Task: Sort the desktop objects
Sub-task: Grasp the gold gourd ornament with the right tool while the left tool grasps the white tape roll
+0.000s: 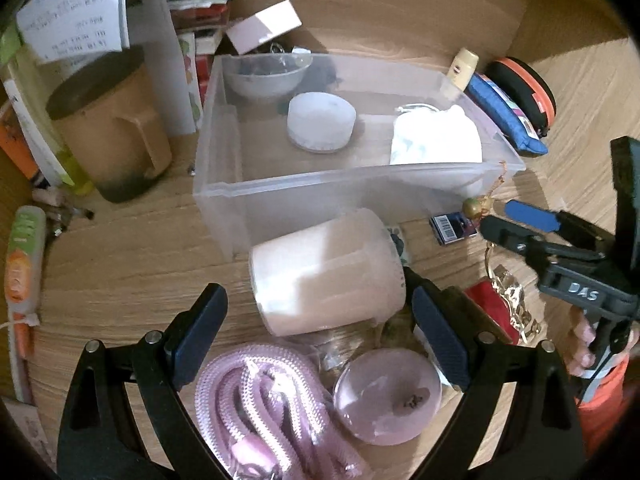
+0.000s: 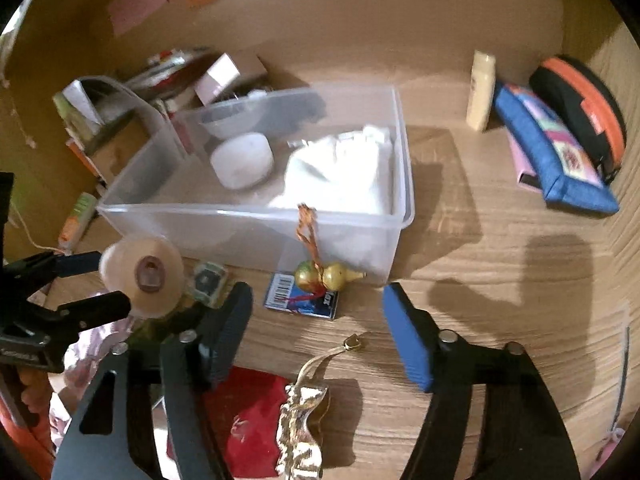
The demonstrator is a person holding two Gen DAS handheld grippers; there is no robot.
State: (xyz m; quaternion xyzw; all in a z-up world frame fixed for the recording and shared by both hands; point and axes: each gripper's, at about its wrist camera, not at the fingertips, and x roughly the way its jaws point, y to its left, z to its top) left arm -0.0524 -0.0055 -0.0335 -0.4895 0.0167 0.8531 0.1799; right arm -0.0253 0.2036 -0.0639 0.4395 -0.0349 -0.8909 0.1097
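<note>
My left gripper (image 1: 320, 328) wide around a white tape roll (image 1: 326, 270) without gripping, my right gripper (image 2: 316, 330) open, empty, above a gold ornament (image 2: 302, 424), clear bin (image 2: 256, 224) behind.

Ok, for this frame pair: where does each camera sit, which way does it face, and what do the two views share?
Left wrist: on the left gripper, looking down along its wide-set fingers at a pale cylinder lying before the clear bin; the right gripper and a hand show at right.
Right wrist: on the right gripper, looking down at a gold ornament and red pouch; the left gripper shows at left.
Shared: bin, cylinder, gold gourd charm, blue pouch.
</note>
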